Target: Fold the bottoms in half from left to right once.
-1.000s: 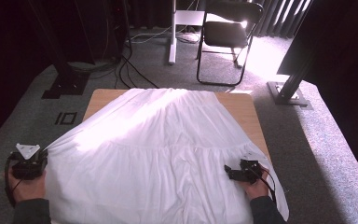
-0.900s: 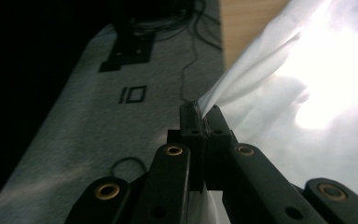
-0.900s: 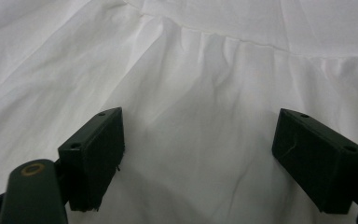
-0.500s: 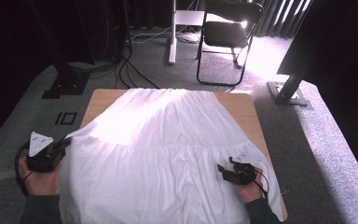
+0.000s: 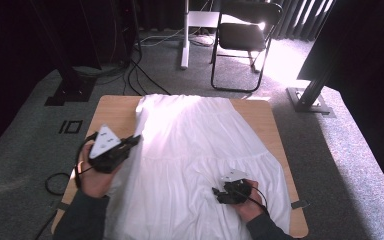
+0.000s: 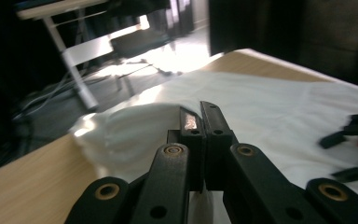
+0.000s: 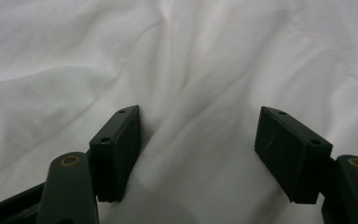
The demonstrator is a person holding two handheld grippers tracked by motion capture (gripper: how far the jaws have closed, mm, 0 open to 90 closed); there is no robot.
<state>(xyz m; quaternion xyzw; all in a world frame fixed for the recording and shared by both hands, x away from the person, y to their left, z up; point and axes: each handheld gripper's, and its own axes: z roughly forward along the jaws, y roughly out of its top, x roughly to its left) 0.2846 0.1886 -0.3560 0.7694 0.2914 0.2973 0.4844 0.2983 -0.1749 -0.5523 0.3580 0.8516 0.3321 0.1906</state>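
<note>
Left gripper (image 5: 132,141) apparently pinches white cloth garment (image 5: 200,150) at its left edge; right gripper (image 5: 219,192), jaws parted, hovers over its near hem.

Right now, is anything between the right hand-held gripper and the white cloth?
Nothing visible. The right hand-held gripper sits directly over the white cloth, jaws apart with bare fabric between and ahead of them. The left hand-held gripper is off at the cloth's far side edge.

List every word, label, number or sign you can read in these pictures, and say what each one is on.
None: no readable text in any view.
White cloth: plain, no print or tag showing.
Wooden table: unmarked.
Left gripper and right gripper: no legible marking.
Folding chair: no label visible.
</note>
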